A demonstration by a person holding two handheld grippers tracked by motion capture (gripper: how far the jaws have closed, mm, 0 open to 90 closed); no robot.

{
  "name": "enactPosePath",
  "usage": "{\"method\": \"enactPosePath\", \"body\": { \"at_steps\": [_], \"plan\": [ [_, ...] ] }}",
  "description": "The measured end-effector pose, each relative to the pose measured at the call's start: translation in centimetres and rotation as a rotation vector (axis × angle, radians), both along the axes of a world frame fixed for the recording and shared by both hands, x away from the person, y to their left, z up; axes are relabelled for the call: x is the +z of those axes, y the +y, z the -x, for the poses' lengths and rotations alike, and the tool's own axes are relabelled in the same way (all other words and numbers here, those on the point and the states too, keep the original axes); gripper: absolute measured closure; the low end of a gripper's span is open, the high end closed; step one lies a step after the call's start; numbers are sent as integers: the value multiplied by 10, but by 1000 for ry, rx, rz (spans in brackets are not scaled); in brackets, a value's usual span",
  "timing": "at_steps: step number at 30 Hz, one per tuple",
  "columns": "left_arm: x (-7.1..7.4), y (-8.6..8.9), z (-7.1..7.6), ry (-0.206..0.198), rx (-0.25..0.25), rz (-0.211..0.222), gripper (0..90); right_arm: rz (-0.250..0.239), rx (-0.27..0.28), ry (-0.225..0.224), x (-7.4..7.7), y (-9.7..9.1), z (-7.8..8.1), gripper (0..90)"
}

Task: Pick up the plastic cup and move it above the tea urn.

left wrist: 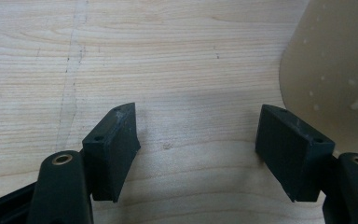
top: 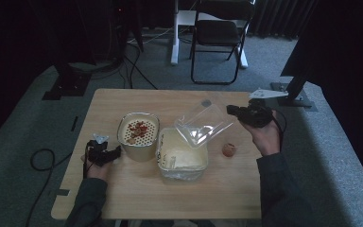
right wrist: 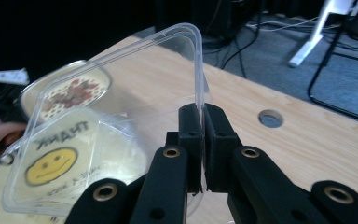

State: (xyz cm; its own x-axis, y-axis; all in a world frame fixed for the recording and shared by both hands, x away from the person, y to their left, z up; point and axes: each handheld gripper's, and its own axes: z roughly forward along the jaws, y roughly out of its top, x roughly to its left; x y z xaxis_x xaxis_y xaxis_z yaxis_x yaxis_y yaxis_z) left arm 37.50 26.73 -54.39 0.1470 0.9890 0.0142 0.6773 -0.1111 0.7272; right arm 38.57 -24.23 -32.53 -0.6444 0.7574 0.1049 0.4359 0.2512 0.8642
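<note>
1. Right gripper [right wrist: 202,140] pinches the clear lid [top: 203,124] by its edge, above the square tub [top: 182,156].
2. Left gripper [left wrist: 196,149] sits spread beside the perforated cup [top: 138,135], apparently not touching it.

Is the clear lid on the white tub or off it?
Off: the right gripper holds the clear lid tilted above the white tub.

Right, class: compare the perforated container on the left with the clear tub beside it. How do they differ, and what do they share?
The perforated container is opaque beige with a dotted insert; the clear tub is see-through plastic. The perforated container holds red and pale bits on its insert; the clear tub holds something cream-coloured. The perforated container looks smaller across than the clear tub. Both are rounded-corner boxes, open on top, standing upright on the wooden table.
</note>
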Motion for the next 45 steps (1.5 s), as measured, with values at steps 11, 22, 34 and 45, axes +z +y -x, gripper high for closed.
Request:
{"method": "enactPosePath", "body": {
  "at_steps": [11,22,34,45],
  "plan": [
    [0,0,0,0,0,1,300,-86,69,-16,3,-5,5,590],
    [0,0,0,1,-1,-2,298,-110,49,48,-51,-17,5,513],
    [0,0,0,3,1,0,298,-91,139,37,-28,33,10,530],
    [0,0,0,3,0,0,298,116,107,31,-23,58,11,860]
  ]
}}
